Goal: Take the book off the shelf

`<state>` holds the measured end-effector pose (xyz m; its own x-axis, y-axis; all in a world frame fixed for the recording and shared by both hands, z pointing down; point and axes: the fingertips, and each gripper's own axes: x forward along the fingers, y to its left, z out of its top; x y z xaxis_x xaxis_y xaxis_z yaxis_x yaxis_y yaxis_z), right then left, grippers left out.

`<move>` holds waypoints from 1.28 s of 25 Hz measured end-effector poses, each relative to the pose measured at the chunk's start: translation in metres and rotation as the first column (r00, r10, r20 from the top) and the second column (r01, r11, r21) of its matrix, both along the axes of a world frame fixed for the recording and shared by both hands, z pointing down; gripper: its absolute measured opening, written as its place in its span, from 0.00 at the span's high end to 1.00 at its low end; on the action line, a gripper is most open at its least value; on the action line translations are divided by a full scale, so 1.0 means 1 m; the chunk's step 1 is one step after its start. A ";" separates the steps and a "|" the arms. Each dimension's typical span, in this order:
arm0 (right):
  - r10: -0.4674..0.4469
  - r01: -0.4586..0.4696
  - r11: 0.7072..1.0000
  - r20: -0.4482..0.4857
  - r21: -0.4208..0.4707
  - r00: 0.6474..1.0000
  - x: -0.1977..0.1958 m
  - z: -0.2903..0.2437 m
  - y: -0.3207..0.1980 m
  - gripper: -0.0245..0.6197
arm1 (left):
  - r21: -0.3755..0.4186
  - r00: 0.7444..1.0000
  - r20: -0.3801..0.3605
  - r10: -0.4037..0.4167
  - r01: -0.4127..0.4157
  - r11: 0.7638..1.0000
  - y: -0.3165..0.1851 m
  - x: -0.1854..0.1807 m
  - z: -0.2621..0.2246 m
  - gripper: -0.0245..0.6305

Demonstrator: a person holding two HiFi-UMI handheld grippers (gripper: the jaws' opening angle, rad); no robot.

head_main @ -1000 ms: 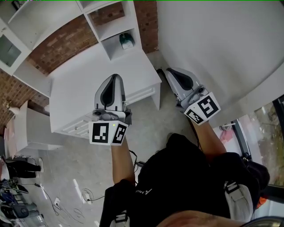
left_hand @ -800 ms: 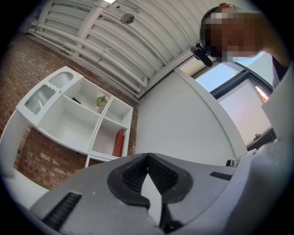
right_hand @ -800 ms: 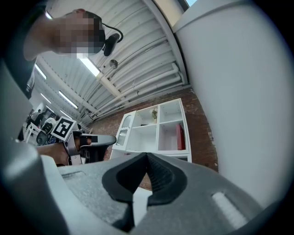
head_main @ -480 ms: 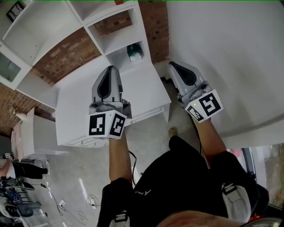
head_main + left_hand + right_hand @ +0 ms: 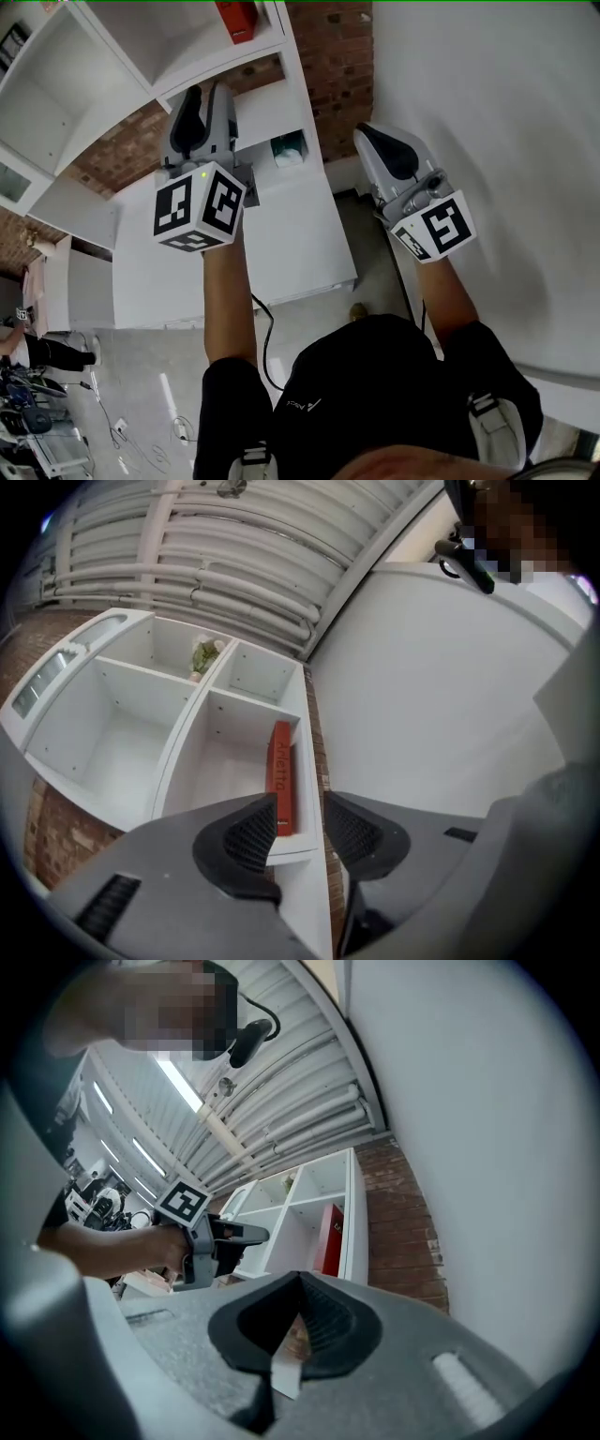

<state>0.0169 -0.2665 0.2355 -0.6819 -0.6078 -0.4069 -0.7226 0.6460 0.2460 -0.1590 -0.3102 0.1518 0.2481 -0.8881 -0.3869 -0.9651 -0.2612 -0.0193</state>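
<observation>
Left gripper (image 5: 300, 808) higher now, jaws opening, empty — red book (image 5: 281, 775) upright, spine outward

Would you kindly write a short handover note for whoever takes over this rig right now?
Left gripper: jaws opening, nothing between them, raised and pointed at the shelf.
Right gripper: shut, empty, held off to the side near the white wall.
Red book: upright against the right wall of its shelf compartment, beyond the left jaws and untouched.
Done: the left gripper is lined up with the book.
Left: move in, close on the book's spine and pull it off the shelf.
</observation>
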 end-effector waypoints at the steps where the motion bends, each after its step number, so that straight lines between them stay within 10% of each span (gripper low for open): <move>1: -0.009 0.009 1.000 -0.002 0.004 1.000 0.001 -0.001 -0.011 0.96 | -0.002 1.000 0.006 -0.009 0.009 1.000 -0.016 0.001 -0.007 0.71; 10: -0.027 0.027 1.000 0.011 -0.004 1.000 0.012 0.006 -0.059 0.96 | -0.090 0.994 0.071 -0.078 0.084 0.992 -0.128 0.008 -0.051 0.49; 32: 0.053 -0.052 0.998 0.065 -0.023 0.996 0.044 0.010 -0.061 0.96 | -0.366 0.991 0.099 -0.091 0.121 0.923 -0.234 0.014 -0.028 0.53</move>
<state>0.0614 -0.3275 0.2457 -0.6211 -0.6510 -0.4364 -0.7698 0.6113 0.1838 -0.1451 -0.5445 0.1242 0.1606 -0.9870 -0.0086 -0.9869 -0.1604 -0.0181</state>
